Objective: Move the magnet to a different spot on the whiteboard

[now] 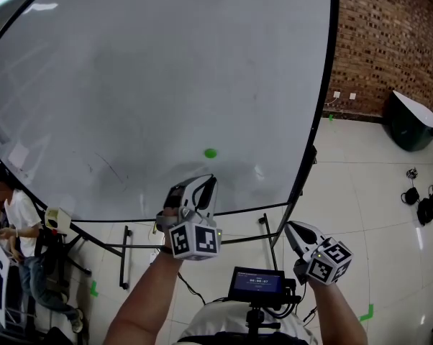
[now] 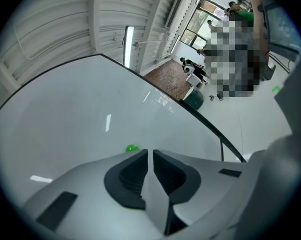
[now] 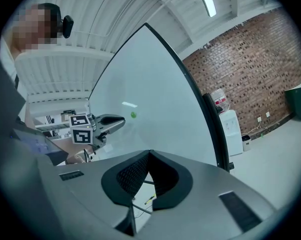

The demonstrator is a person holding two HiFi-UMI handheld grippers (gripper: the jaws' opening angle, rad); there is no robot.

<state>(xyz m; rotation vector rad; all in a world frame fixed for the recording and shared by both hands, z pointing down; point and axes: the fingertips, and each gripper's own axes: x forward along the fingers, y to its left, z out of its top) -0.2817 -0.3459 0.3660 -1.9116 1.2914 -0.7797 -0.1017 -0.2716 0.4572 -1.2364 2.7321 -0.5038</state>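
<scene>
A small green magnet (image 1: 210, 153) sticks to the large whiteboard (image 1: 130, 85), low and right of its middle. My left gripper (image 1: 210, 180) is held just below the magnet, off the board and pointing at it. In the left gripper view the magnet (image 2: 132, 148) shows just left of the jaw tips, and the left gripper (image 2: 150, 152) is open by a narrow slit with nothing in it. My right gripper (image 1: 289, 228) hangs lower right, near the board's frame. The right gripper (image 3: 149, 153) is shut and empty. The right gripper view also shows the left gripper (image 3: 121, 118) close to the magnet (image 3: 133, 115).
The board stands on a black metal frame (image 1: 274, 228) with legs on the tiled floor. A person (image 1: 19, 228) sits at lower left. A brick wall (image 1: 389, 42), a dark bin (image 1: 411, 124) and cables (image 1: 421, 200) are at right. A small screen (image 1: 256, 282) sits at my chest.
</scene>
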